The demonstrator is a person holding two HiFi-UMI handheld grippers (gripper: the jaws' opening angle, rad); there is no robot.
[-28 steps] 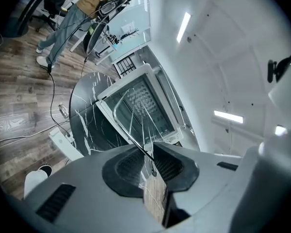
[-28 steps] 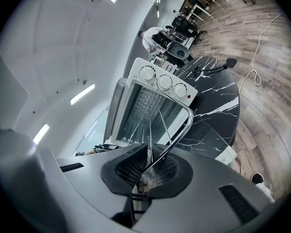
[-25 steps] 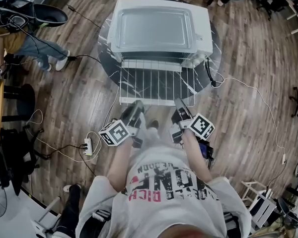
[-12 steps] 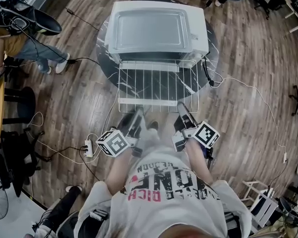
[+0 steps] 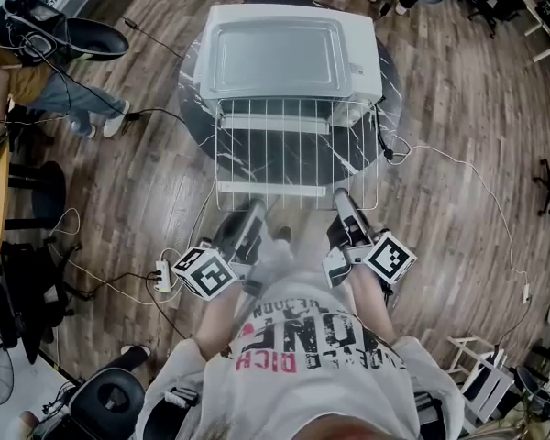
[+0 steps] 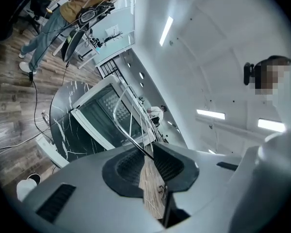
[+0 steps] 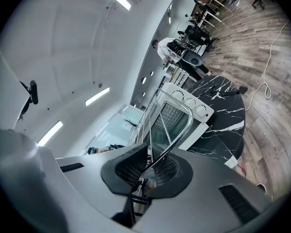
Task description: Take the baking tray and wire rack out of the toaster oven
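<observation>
The wire rack hangs level in the air in front of the white toaster oven, clear of its open door. My left gripper is shut on the rack's near bar at its left end. My right gripper is shut on the same bar at its right end. In the left gripper view the rack runs from between the pads toward the oven. The right gripper view shows the rack's corner pinched between the pads. A grey shallow pan lies on the oven's top.
The oven stands on a round black marble table. Cables and a power strip lie on the wooden floor to the left. A seated person and a black chair are at far left. More chairs stand at the right edge.
Both grippers have risen with the rack. The rack has come away from the oven door toward me and now looks larger in the head view.
</observation>
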